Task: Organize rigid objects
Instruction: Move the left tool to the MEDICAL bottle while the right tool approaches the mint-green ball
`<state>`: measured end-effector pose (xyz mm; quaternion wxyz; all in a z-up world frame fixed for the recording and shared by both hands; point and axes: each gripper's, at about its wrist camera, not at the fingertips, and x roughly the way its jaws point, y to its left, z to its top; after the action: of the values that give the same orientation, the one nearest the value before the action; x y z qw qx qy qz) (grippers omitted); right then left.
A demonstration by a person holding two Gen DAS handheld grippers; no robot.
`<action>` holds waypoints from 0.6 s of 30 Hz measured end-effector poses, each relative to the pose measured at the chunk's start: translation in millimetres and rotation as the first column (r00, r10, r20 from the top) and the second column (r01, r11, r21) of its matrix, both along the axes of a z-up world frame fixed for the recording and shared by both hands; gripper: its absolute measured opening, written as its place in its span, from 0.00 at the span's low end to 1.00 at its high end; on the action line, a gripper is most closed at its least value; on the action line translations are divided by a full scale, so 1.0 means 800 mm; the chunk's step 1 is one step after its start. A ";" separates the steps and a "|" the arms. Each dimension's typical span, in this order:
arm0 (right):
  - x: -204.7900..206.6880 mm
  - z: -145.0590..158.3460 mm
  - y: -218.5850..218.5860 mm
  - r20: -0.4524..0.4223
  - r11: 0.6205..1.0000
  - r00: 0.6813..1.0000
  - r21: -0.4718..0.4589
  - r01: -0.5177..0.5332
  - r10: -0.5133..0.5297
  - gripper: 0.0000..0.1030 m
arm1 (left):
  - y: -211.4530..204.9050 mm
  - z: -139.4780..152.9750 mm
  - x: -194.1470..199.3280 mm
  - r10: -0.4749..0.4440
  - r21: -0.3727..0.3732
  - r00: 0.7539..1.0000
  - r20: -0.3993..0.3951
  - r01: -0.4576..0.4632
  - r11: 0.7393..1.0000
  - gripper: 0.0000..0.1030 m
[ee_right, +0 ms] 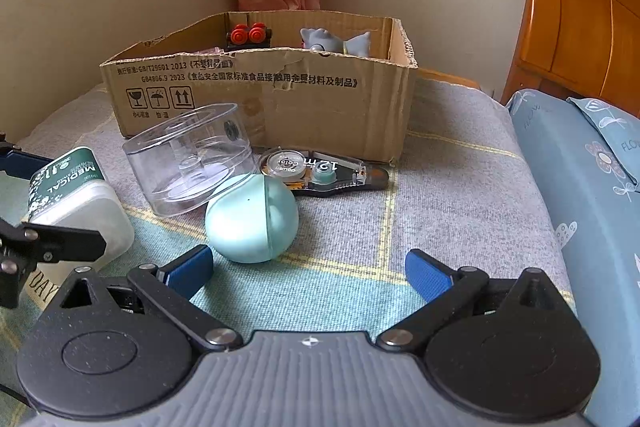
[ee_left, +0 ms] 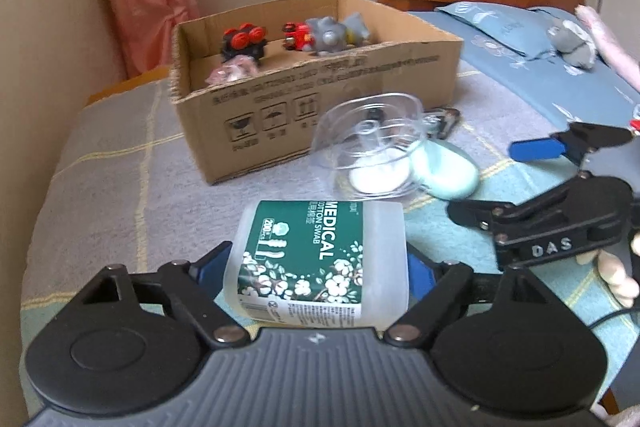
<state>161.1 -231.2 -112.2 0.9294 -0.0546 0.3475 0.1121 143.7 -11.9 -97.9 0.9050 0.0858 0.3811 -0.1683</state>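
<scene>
Between my left jaws [ee_left: 320, 271] sat the cotton swab box [ee_left: 320, 259], pinched. My right jaws [ee_right: 310, 273] gaped, unladen. Toys already lay in the cardboard box [ee_right: 280, 103] toward the bed's far edge; clear case [ee_right: 188, 159], egg [ee_right: 252, 219] and tape [ee_right: 324, 173] remained outside.

Soft even daylight, faint shadows, left wrist view motion-blurred, fisheye bending and dark corners.

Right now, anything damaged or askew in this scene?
The cardboard box is damaged: its front wall is torn and ragged along the top edge, with a small rip near the middle. The clear plastic container lies tipped on its side.
</scene>
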 end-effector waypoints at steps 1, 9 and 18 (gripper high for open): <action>0.000 0.000 0.002 -0.003 1.000 1.000 0.000 -0.002 0.002 1.00 | 0.003 0.000 0.001 0.018 0.004 1.000 -0.002 -0.018 1.000 0.83; 0.009 0.004 0.027 0.006 0.993 0.993 -0.006 -0.117 0.117 0.95 | 0.026 0.001 -0.002 0.062 -0.007 0.998 -0.014 -0.062 0.998 0.83; 0.009 0.012 0.024 0.030 0.989 0.989 -0.002 -0.146 0.146 0.56 | 0.024 -0.001 -0.001 0.068 -0.004 0.998 -0.012 -0.068 0.998 0.83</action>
<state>168.6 -212.0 -102.9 0.9237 -0.0814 0.3287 0.1792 142.6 7.4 -98.4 0.9081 0.0698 0.3888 -0.1389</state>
